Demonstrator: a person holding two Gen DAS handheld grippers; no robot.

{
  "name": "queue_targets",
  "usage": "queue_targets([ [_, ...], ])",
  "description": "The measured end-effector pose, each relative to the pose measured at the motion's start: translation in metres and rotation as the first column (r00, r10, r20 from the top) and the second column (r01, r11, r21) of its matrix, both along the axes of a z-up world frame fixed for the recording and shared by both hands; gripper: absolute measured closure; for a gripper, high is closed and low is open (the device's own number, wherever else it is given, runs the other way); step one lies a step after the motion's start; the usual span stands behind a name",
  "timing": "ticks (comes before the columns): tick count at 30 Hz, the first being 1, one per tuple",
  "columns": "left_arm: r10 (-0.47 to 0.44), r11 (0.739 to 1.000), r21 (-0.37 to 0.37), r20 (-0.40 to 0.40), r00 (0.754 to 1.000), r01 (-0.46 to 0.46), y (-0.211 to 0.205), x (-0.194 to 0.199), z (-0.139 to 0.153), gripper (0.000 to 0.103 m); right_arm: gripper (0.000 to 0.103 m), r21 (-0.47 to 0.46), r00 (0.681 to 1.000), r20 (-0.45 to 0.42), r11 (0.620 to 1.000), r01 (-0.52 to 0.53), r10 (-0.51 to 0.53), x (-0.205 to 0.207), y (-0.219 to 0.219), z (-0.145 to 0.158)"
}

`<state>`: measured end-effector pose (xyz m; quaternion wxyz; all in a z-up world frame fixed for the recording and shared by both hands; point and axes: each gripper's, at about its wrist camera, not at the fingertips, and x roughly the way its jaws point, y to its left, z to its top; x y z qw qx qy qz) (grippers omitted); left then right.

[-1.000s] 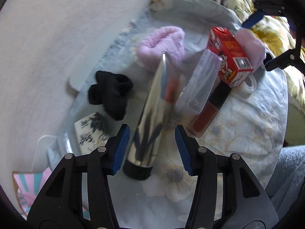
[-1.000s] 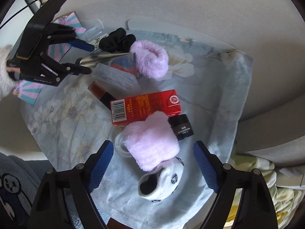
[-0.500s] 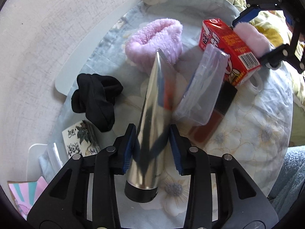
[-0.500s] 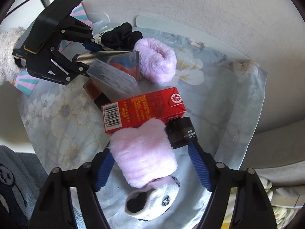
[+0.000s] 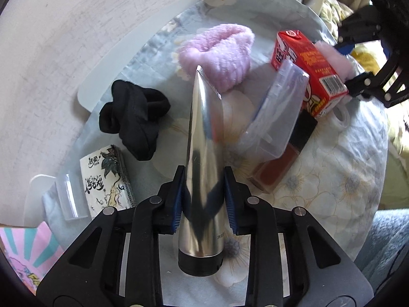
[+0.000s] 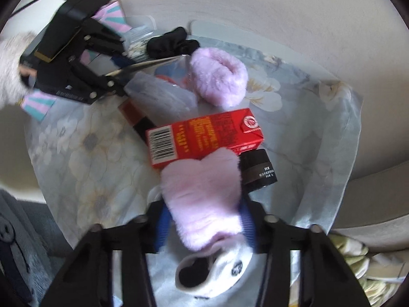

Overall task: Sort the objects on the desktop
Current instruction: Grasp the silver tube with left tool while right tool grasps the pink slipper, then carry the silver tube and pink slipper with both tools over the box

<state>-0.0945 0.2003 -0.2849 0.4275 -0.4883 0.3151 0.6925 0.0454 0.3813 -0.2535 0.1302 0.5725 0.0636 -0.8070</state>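
My left gripper (image 5: 203,199) is shut on a silver tube (image 5: 204,158) with a black cap, its flat end pointing at a rolled pink fluffy sock (image 5: 217,53). My right gripper (image 6: 204,220) is shut on a second pink fluffy sock (image 6: 202,194) with a white panda cuff (image 6: 212,273). In the right wrist view the left gripper (image 6: 115,76) holds the tube (image 6: 148,64) at the far left.
On the floral cloth (image 5: 332,179) lie a red carton (image 6: 204,135), a clear plastic case (image 5: 276,112), a red bottle (image 5: 278,163), a black sock (image 5: 133,117), a tissue pack (image 5: 107,179) and a black jar (image 6: 258,171).
My left gripper closed onto the silver tube. My right gripper moved down and closed on the pink sock with the panda cuff.
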Motion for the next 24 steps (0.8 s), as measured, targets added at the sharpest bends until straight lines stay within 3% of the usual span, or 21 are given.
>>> queue_targets([
  [5,0.036,0.999,-0.022,0.013,0.999,-0.036,0.0,-0.009,0.004,0.08,0.073,-0.015,1.0,0.007,1.0,0.022,-0.022,-0.002,0.004,0.003],
  [14,0.051,0.999,-0.019,0.05,0.997,-0.05,-0.004,-0.017,0.025,0.08,0.074,-0.056,0.998,-0.004,0.996,0.067,-0.068,0.005,0.021,0.025],
  [24,0.093,0.995,0.04,0.049,0.994,-0.095,-0.022,-0.006,0.079,0.08,0.075,-0.025,0.996,-0.041,0.997,0.073,-0.074,-0.003,-0.005,0.062],
])
